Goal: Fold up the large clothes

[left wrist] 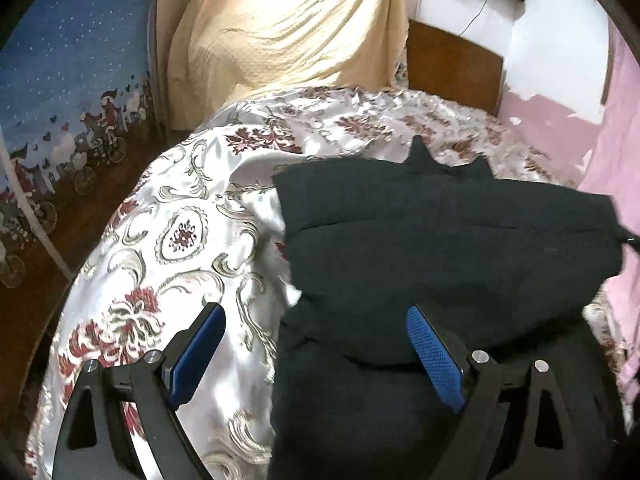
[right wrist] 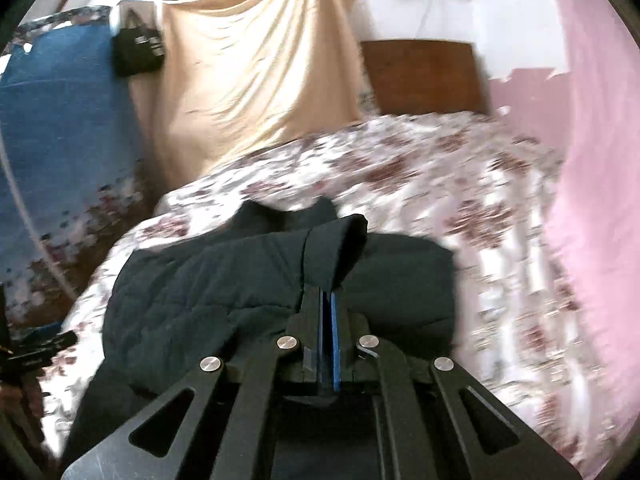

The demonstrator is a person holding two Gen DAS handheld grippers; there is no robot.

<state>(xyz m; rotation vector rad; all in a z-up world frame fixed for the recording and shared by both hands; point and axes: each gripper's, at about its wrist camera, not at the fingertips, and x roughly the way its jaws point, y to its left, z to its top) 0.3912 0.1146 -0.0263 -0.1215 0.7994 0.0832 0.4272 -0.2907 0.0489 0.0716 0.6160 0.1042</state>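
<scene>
A large dark quilted jacket (left wrist: 440,240) lies partly folded on a floral bedspread (left wrist: 180,240). My left gripper (left wrist: 316,320) is open, its blue pads wide apart, just above the jacket's left edge and holding nothing. In the right wrist view my right gripper (right wrist: 329,300) is shut on a sleeve cuff (right wrist: 340,240) of the jacket (right wrist: 192,300) and holds it lifted over the jacket's body. The right view is motion-blurred.
A cream cloth (left wrist: 288,24) hangs behind the bed. A wooden headboard (left wrist: 452,64) stands at the back. A pink cloth (right wrist: 592,160) hangs at the right. A blue patterned curtain (left wrist: 68,60) hangs at the left. A black bag (right wrist: 138,50) hangs by the cream cloth.
</scene>
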